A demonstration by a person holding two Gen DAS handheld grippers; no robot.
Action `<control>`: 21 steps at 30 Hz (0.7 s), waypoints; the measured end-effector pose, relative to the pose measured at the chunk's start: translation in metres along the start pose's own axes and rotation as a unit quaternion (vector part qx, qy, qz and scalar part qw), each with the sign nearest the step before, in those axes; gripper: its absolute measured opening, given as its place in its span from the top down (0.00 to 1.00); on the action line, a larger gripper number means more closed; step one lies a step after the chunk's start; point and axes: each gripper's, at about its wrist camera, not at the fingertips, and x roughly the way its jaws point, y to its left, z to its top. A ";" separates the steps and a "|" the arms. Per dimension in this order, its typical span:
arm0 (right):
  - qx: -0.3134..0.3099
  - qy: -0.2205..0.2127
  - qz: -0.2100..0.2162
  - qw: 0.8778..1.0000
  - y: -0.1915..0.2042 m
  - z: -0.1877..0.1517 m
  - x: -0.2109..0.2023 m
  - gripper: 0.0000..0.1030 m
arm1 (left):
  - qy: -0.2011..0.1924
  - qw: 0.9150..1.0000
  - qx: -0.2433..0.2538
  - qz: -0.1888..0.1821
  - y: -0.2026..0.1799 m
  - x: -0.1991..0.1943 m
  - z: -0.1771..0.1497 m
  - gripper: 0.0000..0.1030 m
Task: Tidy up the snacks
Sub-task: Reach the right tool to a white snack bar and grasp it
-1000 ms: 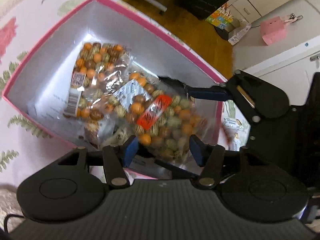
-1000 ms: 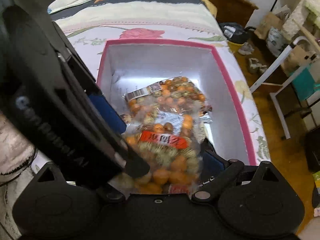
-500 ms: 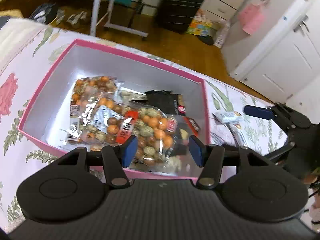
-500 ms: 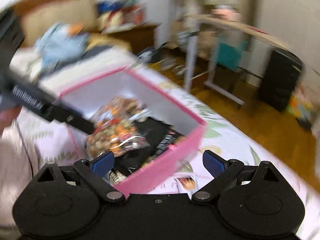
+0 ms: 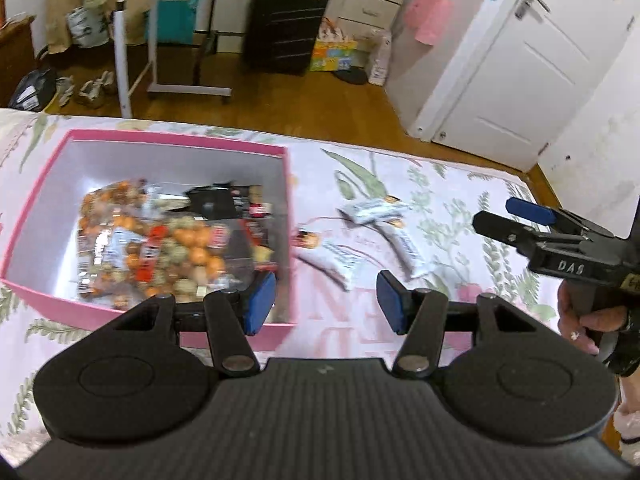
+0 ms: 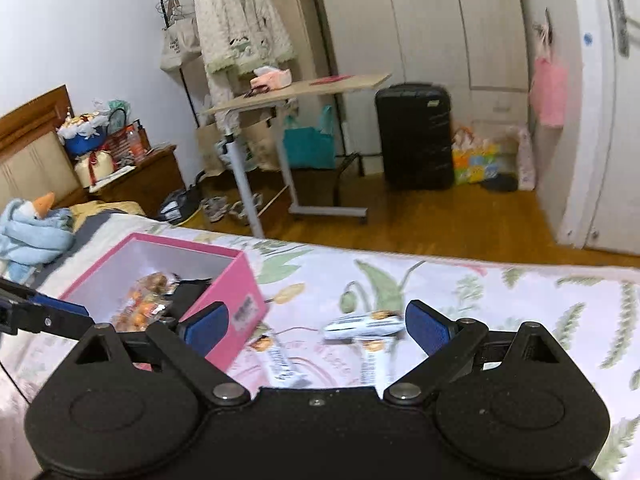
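Observation:
A pink box (image 5: 286, 184) (image 6: 236, 280) lies on the flowered bed cover. Inside it are clear bags of orange and green coated nuts (image 5: 160, 248) (image 6: 140, 304) and a black packet (image 5: 224, 204). Three small white snack packets lie on the cover right of the box: one (image 5: 372, 210) (image 6: 362, 326), a second (image 5: 334, 258) (image 6: 284, 364) and a third (image 5: 410, 248) (image 6: 374, 364). My left gripper (image 5: 326, 300) is open and empty at the box's near right corner. My right gripper (image 6: 316, 330) is open and empty above the packets; it also shows in the left wrist view (image 5: 520, 220).
The bed's far edge (image 5: 360, 142) drops to a wooden floor. Beyond stand a rolling side table (image 6: 296, 92), a black suitcase (image 6: 416, 136), a wardrobe and a white door (image 5: 532, 64). A blue plush toy (image 6: 34, 228) lies on the bed at left.
Both grippers let go of the nut bag, which now lies in the box. Both have pulled back and swung right toward the loose packets.

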 end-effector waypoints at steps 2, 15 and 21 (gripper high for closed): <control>-0.003 -0.003 -0.001 1.000 -0.007 -0.003 -0.005 0.06 | 0.006 1.000 0.006 -0.003 -0.016 0.008 0.000 0.47; -0.042 0.050 -0.007 0.998 -0.044 -0.053 0.035 0.19 | 0.021 0.998 -0.037 0.053 -0.074 0.124 0.005 0.45; 0.020 0.062 0.005 0.998 -0.062 -0.074 0.081 0.26 | -0.009 0.990 -0.070 0.125 -0.072 0.172 0.000 0.40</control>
